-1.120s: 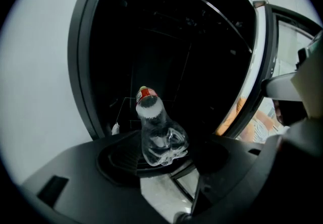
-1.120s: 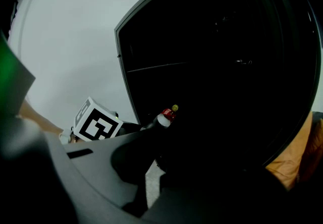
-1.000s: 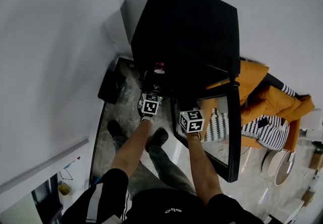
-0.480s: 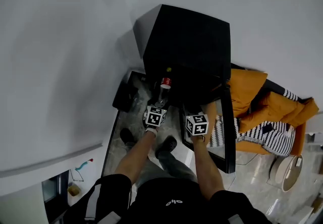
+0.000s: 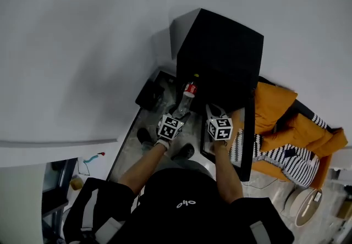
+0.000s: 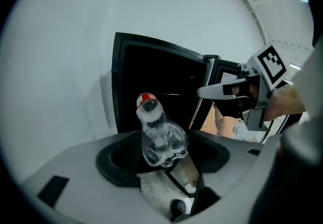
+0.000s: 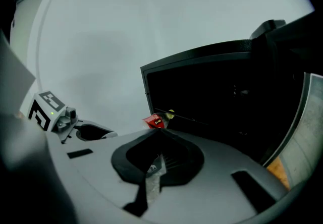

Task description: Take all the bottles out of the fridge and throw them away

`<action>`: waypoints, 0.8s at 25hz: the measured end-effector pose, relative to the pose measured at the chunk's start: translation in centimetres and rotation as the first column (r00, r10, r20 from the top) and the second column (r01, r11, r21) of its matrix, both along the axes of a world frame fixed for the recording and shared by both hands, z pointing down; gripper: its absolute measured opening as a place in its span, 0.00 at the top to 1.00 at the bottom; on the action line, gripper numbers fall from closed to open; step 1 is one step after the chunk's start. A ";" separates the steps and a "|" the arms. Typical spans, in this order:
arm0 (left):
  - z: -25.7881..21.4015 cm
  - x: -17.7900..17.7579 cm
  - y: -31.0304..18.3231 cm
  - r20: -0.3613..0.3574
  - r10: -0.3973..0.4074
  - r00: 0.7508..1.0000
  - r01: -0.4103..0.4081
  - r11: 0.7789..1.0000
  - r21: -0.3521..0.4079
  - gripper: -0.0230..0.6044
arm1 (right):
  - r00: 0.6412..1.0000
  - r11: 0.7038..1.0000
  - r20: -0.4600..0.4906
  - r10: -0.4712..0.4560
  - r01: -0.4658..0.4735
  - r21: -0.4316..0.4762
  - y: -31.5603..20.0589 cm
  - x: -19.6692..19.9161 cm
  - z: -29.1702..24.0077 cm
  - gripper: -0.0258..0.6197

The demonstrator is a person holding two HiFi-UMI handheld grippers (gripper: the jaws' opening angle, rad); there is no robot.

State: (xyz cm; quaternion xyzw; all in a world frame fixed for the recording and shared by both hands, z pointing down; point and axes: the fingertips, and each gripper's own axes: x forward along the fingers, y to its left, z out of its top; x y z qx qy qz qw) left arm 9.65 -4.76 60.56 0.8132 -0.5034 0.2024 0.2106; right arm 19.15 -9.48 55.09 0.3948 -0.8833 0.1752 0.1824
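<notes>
A clear, crumpled plastic bottle (image 6: 160, 140) with a red cap (image 5: 190, 89) sits between the jaws of my left gripper (image 5: 179, 112), which is shut on its body. It is held in front of the black fridge (image 5: 220, 50), whose door (image 5: 250, 138) stands open to the right. My right gripper (image 5: 212, 111) is beside it, shut and empty, and also shows in the left gripper view (image 6: 222, 90). In the right gripper view the red cap (image 7: 154, 122) shows just past my shut right gripper (image 7: 157, 136). A small yellow thing (image 7: 171, 114) sits inside the dark fridge.
A black bin-like box (image 5: 149, 94) stands on the floor left of the fridge, against the white wall. Orange and striped cloth (image 5: 286, 122) lies right of the open door. The person's shoes (image 5: 146, 137) are on the grey floor below the grippers.
The left gripper has drawn the bottle back out of the fridge opening, and more of it shows. Both grippers and the head view have shifted to the right.
</notes>
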 end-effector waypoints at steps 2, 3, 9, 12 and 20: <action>-1.0 -0.3 1.0 -0.003 -0.009 1.000 0.009 1.000 0.005 0.51 | 1.000 1.000 0.002 -0.017 0.017 0.001 0.0 -0.3 -0.6 0.95; -1.4 -0.5 1.6 -0.005 -0.013 1.000 0.014 1.000 0.006 0.51 | 1.000 1.000 0.003 -0.026 0.026 0.002 0.1 -0.5 -0.8 0.95; -2.8 -1.5 4.4 -0.002 -0.036 0.999 0.036 0.999 0.011 0.51 | 0.998 0.998 0.014 -0.067 0.067 -0.001 0.8 -2.0 -1.1 0.95; -3.6 -2.5 5.2 0.003 -0.061 0.998 0.061 0.998 0.018 0.51 | 0.996 0.996 0.029 -0.089 0.089 -0.003 0.8 -3.1 -1.1 0.95; -4.3 -8.5 7.9 -0.001 -0.188 0.982 0.188 0.982 0.022 0.52 | 0.978 0.978 0.033 -0.206 0.207 -0.016 1.9 -9.9 -1.0 0.95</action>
